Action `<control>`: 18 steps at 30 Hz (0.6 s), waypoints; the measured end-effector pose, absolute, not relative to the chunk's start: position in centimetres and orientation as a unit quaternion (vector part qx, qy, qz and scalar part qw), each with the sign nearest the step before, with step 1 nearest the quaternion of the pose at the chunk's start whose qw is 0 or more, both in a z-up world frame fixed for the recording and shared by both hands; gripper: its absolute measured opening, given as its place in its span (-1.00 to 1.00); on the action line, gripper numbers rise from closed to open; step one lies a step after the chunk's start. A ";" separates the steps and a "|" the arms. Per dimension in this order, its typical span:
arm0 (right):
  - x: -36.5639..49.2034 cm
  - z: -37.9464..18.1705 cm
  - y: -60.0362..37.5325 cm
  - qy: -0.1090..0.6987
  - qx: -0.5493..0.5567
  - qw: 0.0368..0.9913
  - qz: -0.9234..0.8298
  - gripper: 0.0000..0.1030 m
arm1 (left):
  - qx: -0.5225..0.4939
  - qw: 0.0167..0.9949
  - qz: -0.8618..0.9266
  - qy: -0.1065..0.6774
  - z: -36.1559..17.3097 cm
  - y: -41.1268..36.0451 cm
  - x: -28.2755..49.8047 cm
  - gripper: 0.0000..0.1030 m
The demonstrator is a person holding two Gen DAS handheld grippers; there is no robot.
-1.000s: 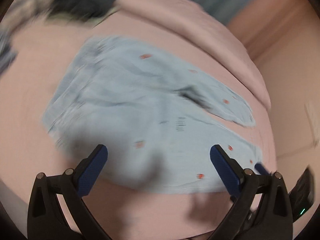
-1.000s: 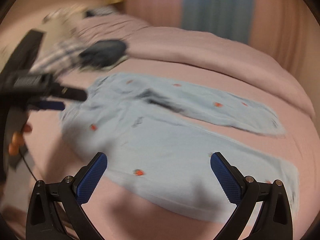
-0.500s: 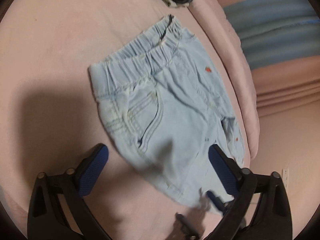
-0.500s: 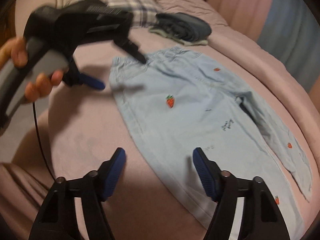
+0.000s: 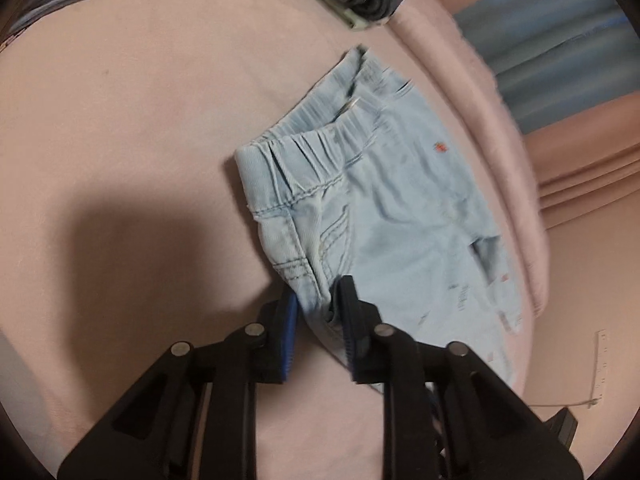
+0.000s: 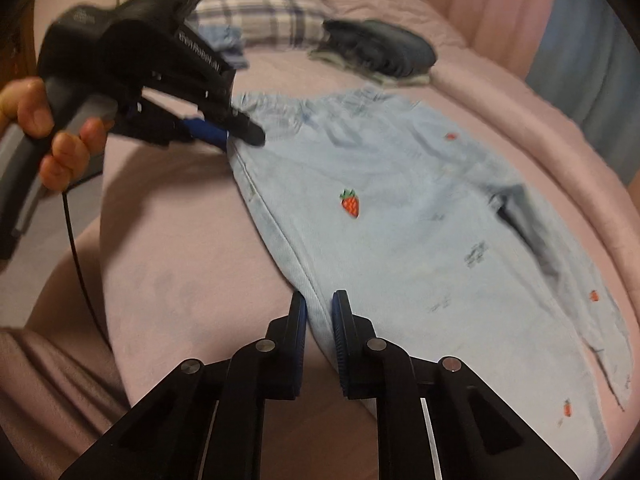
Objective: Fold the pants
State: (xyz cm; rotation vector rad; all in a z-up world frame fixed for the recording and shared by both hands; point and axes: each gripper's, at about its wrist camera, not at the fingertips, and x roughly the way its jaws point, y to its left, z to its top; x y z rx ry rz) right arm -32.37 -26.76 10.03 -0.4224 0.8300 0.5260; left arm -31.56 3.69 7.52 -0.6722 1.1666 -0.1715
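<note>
Landmark: the light-blue denim pants [image 6: 400, 216] lie spread flat on the pink bedspread [image 6: 168, 248], waistband towards the far end of the bed, legs running towards the near right.
Person's hand [image 6: 44, 136]: left of the pants, off the bed's edge, wrapped round the handle of the left gripper; a thin black cable [image 6: 80, 264] hangs from the handle.
Left gripper [image 5: 316, 312]: at the pants' left side seam just below the waistband, by the hip pocket; its jaws have just been closing and now stand narrow, the blue pads [image 5: 290, 320] pinching a bunched fold of denim between them.
Elastic waistband [image 5: 320, 136]: beyond the left gripper's tips, gathered, one corner slightly raised.
Right gripper [image 6: 318, 312]: farther down the same left side seam of the pants, on the near leg's outer edge; its jaws have just been closing and are now narrow, with the seam's edge caught between the pads.
Strawberry patch [image 6: 350, 202]: on the pants' front, between the two grippers and a little right of the seam.
Second leg [image 6: 560, 264]: to the right of the gripped leg, a dark fold at the crotch between them.
Folded dark clothes [image 6: 380, 52]: beyond the waistband, apart from the pants.
Plaid pillow [image 6: 260, 16]: beyond the pants, left of the dark clothes.
</note>
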 end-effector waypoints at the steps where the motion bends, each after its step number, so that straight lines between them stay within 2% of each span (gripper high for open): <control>1: -32.1 9.7 -26.9 0.402 -0.192 0.860 0.248 -0.71 | -0.305 0.777 -0.076 0.545 7.6 3.7 -31.5 -0.50; 2: -31.9 9.7 -27.2 0.409 -0.175 0.860 0.249 -0.69 | -0.292 0.782 -0.073 0.546 8.1 3.6 -31.5 -0.43; 4: -31.8 10.8 -28.1 0.415 -0.135 0.860 0.264 -0.60 | -0.239 0.802 -0.060 0.544 9.3 3.4 -31.5 -0.13; 6: -32.1 12.4 -29.5 0.404 -0.097 0.867 0.276 -0.42 | -0.187 0.832 -0.062 0.519 10.9 3.7 -32.0 0.07; 8: -32.0 13.4 -30.8 0.395 -0.086 0.878 0.258 -0.09 | -0.149 0.854 -0.072 0.494 12.3 2.6 -31.6 0.23; 10: -31.0 13.7 -32.7 0.396 -0.083 0.888 0.217 -0.09 | -0.124 0.864 -0.104 0.476 12.7 1.0 -30.9 0.39; 13: -29.4 12.9 -34.7 0.417 -0.078 0.891 0.160 -0.09 | -0.079 0.860 -0.151 0.481 10.6 -0.4 -30.5 0.39; 17: -29.8 9.6 -35.2 0.474 -0.092 0.863 0.149 -0.09 | 0.031 0.833 -0.181 0.523 6.1 -4.3 -30.3 0.35; 18: -30.4 9.2 -35.0 0.475 -0.099 0.861 0.151 -0.09 | 0.058 0.836 -0.189 0.512 5.4 -4.6 -30.9 0.35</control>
